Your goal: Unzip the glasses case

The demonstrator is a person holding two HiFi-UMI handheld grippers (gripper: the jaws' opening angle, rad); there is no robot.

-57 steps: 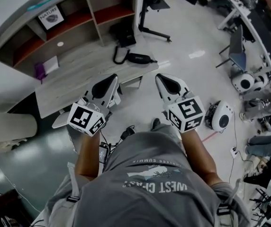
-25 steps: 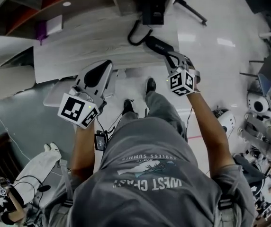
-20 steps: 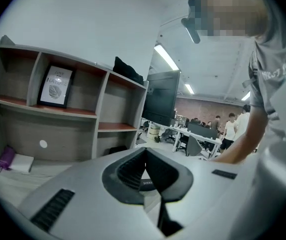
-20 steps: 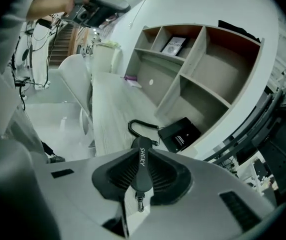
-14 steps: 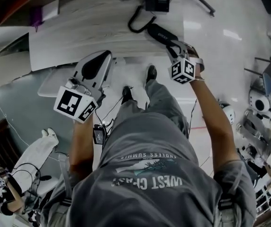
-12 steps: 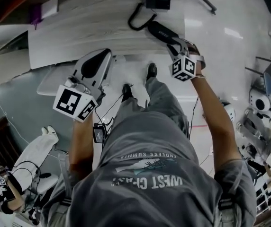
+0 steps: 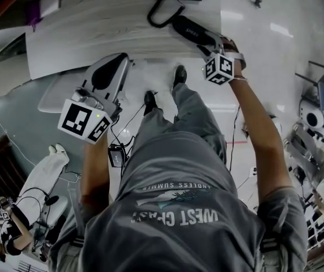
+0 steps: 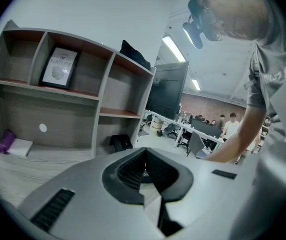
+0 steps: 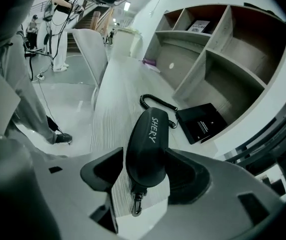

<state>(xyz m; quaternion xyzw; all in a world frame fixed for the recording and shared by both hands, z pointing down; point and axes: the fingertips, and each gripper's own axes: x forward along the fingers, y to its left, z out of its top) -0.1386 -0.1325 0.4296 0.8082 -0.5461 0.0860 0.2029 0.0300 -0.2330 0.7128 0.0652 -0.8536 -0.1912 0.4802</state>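
The black glasses case [image 9: 147, 134], oblong with white lettering, lies on the pale wooden desk [image 7: 94, 33] near its front right corner, and it shows in the head view too [image 7: 187, 28]. Its metal clip [image 9: 136, 203] hangs off the near end. My right gripper [image 9: 145, 173] points down at that end. Its jaws are opening and straddle the case, with bare wood showing beside the left jaw. In the head view the right gripper [image 7: 206, 39] reaches the case's end. My left gripper [image 7: 118, 61] hovers at the desk's front edge, shut on nothing [image 8: 144, 170].
A black box [image 9: 203, 123] with a coiled cord [image 9: 158, 104] sits behind the case. A shelf unit [image 8: 98, 94] stands at the back of the desk, with a framed picture [image 8: 59, 66] and a purple object [image 8: 5, 141]. A white chair [image 9: 95, 49] stands left of the desk.
My right gripper has come down from above the desk's edge onto the case's near end. The left gripper has sunk a little by the desk's front edge.
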